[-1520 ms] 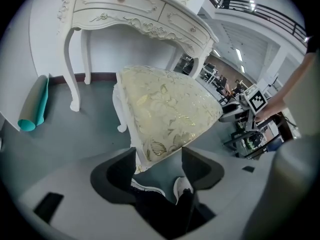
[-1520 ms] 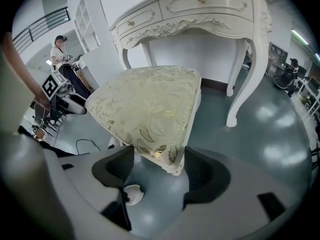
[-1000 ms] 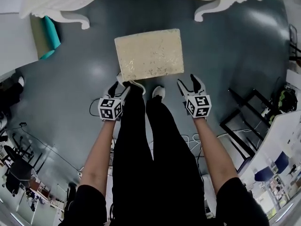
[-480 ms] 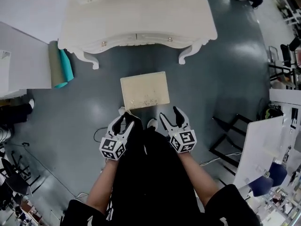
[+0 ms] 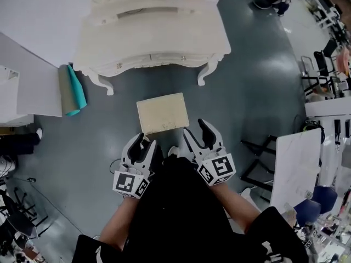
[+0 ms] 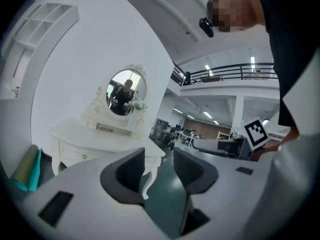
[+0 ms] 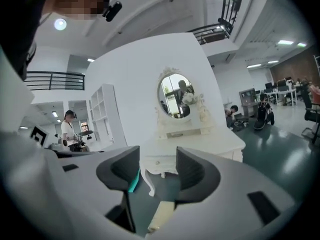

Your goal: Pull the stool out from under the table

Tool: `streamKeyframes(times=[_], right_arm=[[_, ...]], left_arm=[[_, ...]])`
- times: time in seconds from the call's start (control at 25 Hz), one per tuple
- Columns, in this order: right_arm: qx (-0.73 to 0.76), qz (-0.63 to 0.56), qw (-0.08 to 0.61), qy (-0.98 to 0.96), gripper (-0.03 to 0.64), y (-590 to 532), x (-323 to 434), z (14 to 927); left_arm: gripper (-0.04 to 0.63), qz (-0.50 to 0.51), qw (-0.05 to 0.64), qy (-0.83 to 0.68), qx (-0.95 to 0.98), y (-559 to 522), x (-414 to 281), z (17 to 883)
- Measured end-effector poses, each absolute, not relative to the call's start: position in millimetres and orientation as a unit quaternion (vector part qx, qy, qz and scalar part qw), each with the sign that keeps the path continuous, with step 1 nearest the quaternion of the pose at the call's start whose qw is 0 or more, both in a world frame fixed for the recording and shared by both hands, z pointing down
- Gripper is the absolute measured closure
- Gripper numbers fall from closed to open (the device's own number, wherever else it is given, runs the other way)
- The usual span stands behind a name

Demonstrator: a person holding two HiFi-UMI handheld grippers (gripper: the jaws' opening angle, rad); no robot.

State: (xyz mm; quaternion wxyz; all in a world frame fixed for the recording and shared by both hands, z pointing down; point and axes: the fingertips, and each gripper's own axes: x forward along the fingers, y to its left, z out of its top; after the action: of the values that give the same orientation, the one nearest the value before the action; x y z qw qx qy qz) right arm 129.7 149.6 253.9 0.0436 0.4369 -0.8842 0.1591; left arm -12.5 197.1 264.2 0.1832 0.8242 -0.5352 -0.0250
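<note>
The stool stands on the floor, clear of the dressing table's front edge and just ahead of the person's feet. Its padded top looks soft over a probably stiff, light frame, so the seat's near edge offers the best hold. The left gripper and right gripper hold nothing; their jaws are part-way apart and closing. Open floor lies on both sides of the stool.

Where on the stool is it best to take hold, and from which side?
Probably by the near long edge of the stool seat, coming from the person's side: the flat rectangular top lies level with that edge toward the person, and the table stands beyond it.
</note>
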Motion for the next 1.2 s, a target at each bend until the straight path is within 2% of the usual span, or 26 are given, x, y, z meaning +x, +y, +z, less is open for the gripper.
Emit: streamKeyframes(times=[0.08, 0.12, 0.28, 0.36, 0.44, 0.52, 0.76, 1.2], right_arm=[[0.425, 0.136, 0.025, -0.895, 0.438, 150.5, 128.6, 224.1], [0.418, 0.125, 0.018, -0.900, 0.459, 149.8, 128.1, 211.2], [0.404, 0.096, -0.010, -0.910, 0.494, 152.7, 125.5, 173.9], [0.399, 0.101, -0.013, -0.911, 0.558, 160.3, 121.7, 167.0], [0.395, 0.103, -0.012, -0.913, 0.582, 167.1, 115.0, 161.8], [0.391, 0.089, -0.010, -0.916, 0.592, 172.3, 108.9, 156.3], [0.387, 0.039, -0.013, -0.921, 0.597, 174.7, 104.8, 139.6], [0.396, -0.002, -0.009, -0.918, 0.598, 172.6, 104.0, 123.7]], left_arm=[[0.415, -0.015, 0.157, -0.540, 0.827, 198.3, -8.0, 252.7], [0.429, -0.010, 0.144, -0.542, 0.828, 198.3, -4.6, 247.6], [0.458, -0.022, 0.132, -0.532, 0.836, 196.6, 13.9, 222.3], [0.505, -0.039, 0.134, -0.532, 0.835, 195.6, 15.9, 208.1], [0.559, -0.041, 0.122, -0.538, 0.833, 192.4, 12.5, 194.4], [0.578, -0.034, 0.111, -0.538, 0.835, 189.5, 12.0, 183.8], [0.580, -0.055, 0.113, -0.526, 0.841, 185.3, 30.2, 166.7], [0.580, -0.073, 0.055, -0.537, 0.839, 178.2, 51.4, 130.4]])
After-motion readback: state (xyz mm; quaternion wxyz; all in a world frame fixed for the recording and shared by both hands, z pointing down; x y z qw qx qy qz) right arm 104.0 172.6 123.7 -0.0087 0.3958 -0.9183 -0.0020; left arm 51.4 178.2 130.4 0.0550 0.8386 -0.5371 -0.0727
